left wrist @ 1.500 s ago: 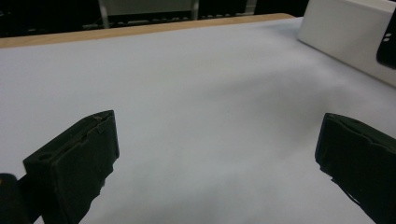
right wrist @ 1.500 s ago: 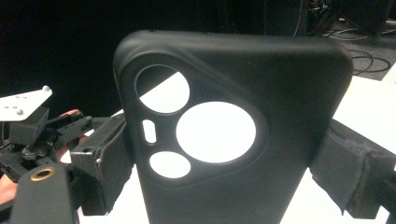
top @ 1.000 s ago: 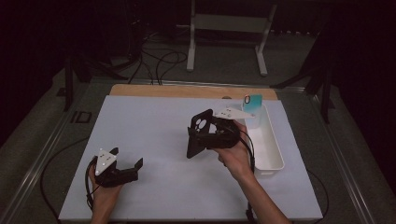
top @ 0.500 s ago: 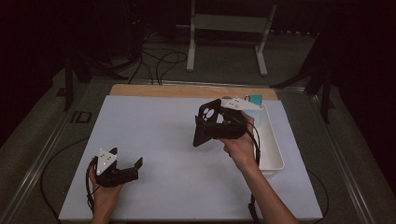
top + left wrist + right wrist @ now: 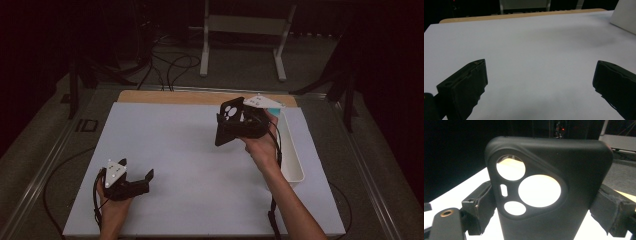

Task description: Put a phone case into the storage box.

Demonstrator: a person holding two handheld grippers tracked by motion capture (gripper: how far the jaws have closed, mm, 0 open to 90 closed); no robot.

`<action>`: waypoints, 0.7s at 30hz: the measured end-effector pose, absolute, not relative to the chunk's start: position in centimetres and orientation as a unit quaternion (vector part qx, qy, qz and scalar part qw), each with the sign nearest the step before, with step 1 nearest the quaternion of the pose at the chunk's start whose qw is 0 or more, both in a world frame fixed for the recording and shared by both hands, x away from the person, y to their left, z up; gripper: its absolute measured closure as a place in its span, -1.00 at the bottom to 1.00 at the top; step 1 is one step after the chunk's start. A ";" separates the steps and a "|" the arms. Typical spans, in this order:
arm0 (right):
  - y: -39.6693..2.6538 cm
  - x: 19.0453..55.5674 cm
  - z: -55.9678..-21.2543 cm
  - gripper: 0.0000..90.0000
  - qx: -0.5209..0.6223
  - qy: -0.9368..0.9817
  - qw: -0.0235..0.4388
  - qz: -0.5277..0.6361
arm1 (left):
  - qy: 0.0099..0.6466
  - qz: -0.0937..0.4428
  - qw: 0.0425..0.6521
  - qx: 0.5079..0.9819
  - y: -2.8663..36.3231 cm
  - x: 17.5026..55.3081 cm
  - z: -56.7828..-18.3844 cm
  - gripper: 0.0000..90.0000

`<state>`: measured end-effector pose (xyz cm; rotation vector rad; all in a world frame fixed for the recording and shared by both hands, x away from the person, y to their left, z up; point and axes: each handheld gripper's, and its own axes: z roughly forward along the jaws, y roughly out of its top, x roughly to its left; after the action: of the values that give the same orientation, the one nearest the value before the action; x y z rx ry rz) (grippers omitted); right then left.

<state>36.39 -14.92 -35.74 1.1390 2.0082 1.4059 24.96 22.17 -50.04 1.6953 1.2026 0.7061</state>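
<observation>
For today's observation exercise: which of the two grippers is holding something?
The right gripper, lifted beside the white bin, clamps a black phone case. The left gripper sits low with jaws open on nothing.

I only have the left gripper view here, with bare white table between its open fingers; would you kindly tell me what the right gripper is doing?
Observer: The right gripper is shut on a matte black phone case with round camera cut-outs.
Operator: Thank you. Is the case lying on the table?
Observer: No, the high view shows it held up above the white table mat, with the cut-out end uppermost.
Operator: And what is that white corner at my upper right?
Observer: It belongs to a long white plastic bin at the mat's right edge, just beside the right hand.
</observation>
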 end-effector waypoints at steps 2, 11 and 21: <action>-15.2 36.7 -35.7 -0.70 0.413 0.725 0.222 0.505 | 0.488 0.285 0.456 0.688 22.2 25.0 -50.0 -1.00; -16.3 37.9 -35.9 -0.70 0.428 0.719 0.233 0.496 | 0.488 0.285 0.457 0.687 22.1 25.0 -50.0 -1.00; -17.4 39.0 -35.8 -0.70 0.441 0.715 0.250 0.481 | 0.488 0.283 0.459 0.687 22.0 25.0 -50.1 -1.00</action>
<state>39.00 -17.45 -35.75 1.2015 1.9465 1.3111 24.97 22.05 -50.05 1.6911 1.2022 0.6971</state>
